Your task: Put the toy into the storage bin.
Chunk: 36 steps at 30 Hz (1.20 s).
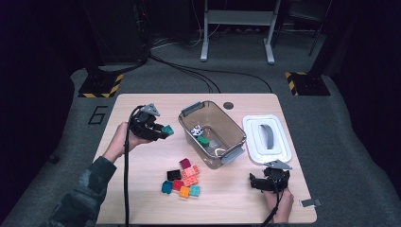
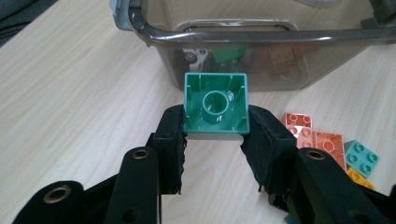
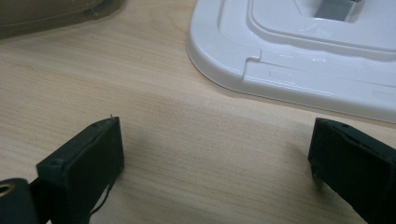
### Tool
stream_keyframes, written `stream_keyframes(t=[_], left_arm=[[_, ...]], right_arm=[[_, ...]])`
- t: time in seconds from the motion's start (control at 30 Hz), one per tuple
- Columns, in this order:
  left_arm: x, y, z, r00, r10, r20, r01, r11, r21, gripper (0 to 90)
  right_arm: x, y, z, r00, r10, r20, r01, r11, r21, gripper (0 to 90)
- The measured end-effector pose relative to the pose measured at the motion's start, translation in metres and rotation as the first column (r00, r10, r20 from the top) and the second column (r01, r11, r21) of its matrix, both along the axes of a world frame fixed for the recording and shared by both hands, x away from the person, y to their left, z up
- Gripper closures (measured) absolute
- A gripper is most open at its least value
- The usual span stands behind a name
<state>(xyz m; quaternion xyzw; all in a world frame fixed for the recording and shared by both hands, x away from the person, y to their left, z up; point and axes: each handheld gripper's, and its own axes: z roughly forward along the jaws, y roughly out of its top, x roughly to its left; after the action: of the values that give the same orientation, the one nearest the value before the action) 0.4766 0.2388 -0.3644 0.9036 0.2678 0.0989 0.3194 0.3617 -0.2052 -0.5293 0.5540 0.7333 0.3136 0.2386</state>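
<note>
Your left gripper is clamped on a green block. The block sits right at the tips of the jaws, pinched from both sides, with its hollow underside turned toward the gripper's camera and its round inner tube plainly visible. Seen from above, the left gripper holds the block off the table, pointing toward the clear bin, with the block just short of the bin's near wall.

Straight ahead of your left jaws, beyond the block, stands the bin; its dark rim crosses just above the block's top edge. Through the wall you can make out another green block and a small white piece on the bin floor. To the right of your left jaws, down on the table, lies the loose pile of blocks, orange, teal and yellow, well apart from the one you hold.

Your right gripper has its jaws wide apart with nothing between them but bare table. The white lid lies ahead of it and to its right, near but not touching the jaws. From above, the right gripper rests low near the table's front edge, just in front of the lid.
</note>
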Motion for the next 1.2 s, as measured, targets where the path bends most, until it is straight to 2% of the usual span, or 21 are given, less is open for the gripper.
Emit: stream_keyframes(t=[0.2, 0.43, 0.87, 1.0, 1.2], left_arm=[[0.004, -0.008, 0.009, 1.0000, 0.000, -0.004, 0.000, 1.0000, -0.006, 59.2], [0.009, -0.016, 0.020, 1.0000, -0.008, 0.004, 0.008, 0.9998, 0.016, 59.2], [0.016, -0.030, 0.037, 0.9998, -0.016, 0.011, 0.016, 0.9997, 0.021, 59.2], [0.021, -0.035, 0.039, 0.9995, -0.027, 0.015, 0.026, 0.9988, 0.043, 59.2], [0.025, -0.043, 0.046, 0.9994, -0.032, 0.017, 0.031, 0.9984, 0.048, 59.2]], right_arm=[[0.000, 0.000, 0.000, 1.0000, -0.001, 0.000, 0.001, 1.0000, 0.000, 2.5], [0.000, 0.000, 0.000, 1.0000, 0.002, 0.002, -0.002, 1.0000, -0.002, 2.5], [0.000, 0.000, 0.000, 1.0000, 0.000, 0.001, 0.000, 1.0000, 0.000, 2.6], [0.000, 0.000, 0.000, 1.0000, 0.000, 0.000, 0.000, 1.0000, 0.000, 2.6], [0.000, 0.000, 0.000, 1.0000, 0.000, 0.000, 0.000, 1.0000, 0.000, 2.6]])
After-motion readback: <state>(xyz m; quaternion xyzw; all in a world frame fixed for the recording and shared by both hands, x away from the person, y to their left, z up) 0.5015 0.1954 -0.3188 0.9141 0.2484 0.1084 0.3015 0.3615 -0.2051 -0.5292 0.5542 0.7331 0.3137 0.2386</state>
